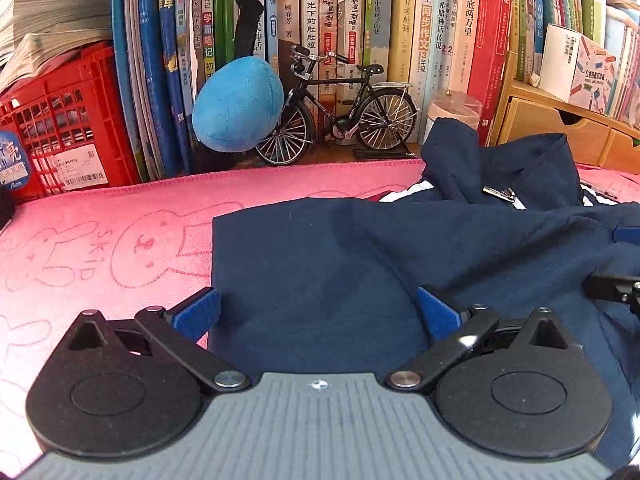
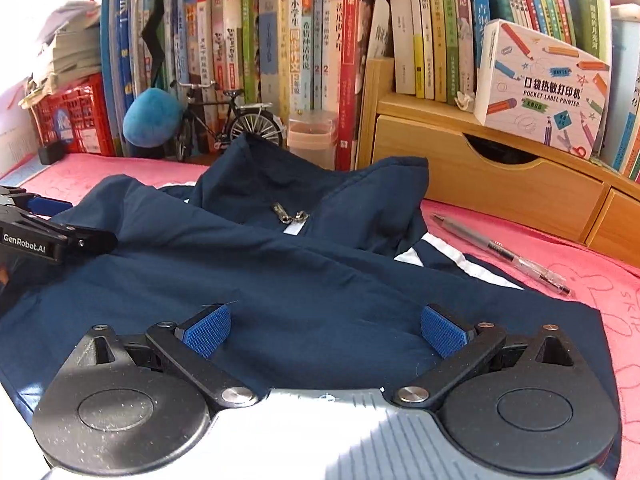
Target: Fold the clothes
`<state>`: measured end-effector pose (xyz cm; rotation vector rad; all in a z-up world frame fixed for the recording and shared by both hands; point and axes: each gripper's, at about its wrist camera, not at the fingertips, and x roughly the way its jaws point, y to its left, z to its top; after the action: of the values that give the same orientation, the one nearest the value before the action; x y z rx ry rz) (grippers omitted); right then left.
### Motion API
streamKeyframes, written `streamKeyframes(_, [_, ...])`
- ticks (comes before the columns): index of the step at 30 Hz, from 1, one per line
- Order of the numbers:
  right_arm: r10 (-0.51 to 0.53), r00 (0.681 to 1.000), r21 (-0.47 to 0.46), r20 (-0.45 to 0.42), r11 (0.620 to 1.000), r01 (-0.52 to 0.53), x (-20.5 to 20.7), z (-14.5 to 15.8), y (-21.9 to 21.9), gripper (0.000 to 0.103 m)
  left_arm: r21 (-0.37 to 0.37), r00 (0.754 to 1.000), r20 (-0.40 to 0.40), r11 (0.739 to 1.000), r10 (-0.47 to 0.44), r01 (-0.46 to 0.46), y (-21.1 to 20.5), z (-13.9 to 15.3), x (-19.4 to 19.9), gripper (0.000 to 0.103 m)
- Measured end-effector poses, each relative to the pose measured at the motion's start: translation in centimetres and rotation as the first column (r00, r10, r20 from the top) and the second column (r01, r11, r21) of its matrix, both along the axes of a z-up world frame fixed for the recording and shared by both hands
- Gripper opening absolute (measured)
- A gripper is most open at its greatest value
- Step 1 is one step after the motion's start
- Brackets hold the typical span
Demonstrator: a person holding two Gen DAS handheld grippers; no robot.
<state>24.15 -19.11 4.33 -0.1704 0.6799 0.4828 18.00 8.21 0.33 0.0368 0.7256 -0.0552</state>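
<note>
A navy blue jacket (image 1: 360, 248) with white stripes and a metal zipper pull (image 1: 498, 193) lies on a pink towel (image 1: 100, 240). Its collar stands bunched at the back. My left gripper (image 1: 318, 312) is open over the jacket's left folded edge, blue pads wide apart, nothing between them. In the right wrist view the same jacket (image 2: 280, 280) fills the middle, zipper pull (image 2: 290, 216) near the collar. My right gripper (image 2: 326, 330) hangs open over the jacket's near part with nothing pinched. The left gripper's black arm (image 2: 56, 236) shows at the left edge.
A row of upright books (image 1: 360, 40) lines the back. In front stand a blue plush ball (image 1: 238, 106), a model bicycle (image 1: 340, 112) and a red crate (image 1: 60, 120). A pen (image 2: 504, 254) lies on the towel to the right, near a wooden drawer shelf (image 2: 480, 176).
</note>
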Motion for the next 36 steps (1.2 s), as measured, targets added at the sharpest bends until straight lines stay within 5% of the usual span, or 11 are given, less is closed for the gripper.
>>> streamKeyframes(9, [-0.053, 0.999, -0.018, -0.012, 0.998, 0.053, -1.2, 1.1, -0.1, 0.103, 0.040, 0.998, 0.020, 0.997, 0.067, -0.068, -0.9, 1.2, -2.1, 0.102])
streamKeyframes(15, [0.048, 0.999, 0.016, -0.007, 0.999, -0.048, -7.7, 3.2, -2.7, 0.103, 0.096, 0.988, 0.090, 0.988, -0.128, 0.119, -3.5, 3.5, -11.6, 0.102])
streamKeyframes(21, [0.074, 0.991, 0.023, -0.109, 0.997, -0.072, -12.4, 2.5, -4.0, 0.103, 0.116, 0.961, 0.014, 0.955, -0.277, 0.274, -7.1, 2.7, -17.1, 0.102])
streamKeyframes(29, [0.143, 0.980, -0.012, -0.139, 0.989, -0.146, -20.4, 2.1, -5.9, 0.103, 0.127, 0.920, -0.063, 0.911, -0.386, 0.391, -9.5, 0.6, -22.8, 0.103])
streamKeyframes(36, [0.180, 0.978, -0.039, -0.107, 0.982, -0.185, -27.7, 2.0, -8.6, 0.103, 0.056, 0.912, -0.081, 0.911, -0.403, 0.408, -7.7, 0.6, -27.1, 0.103])
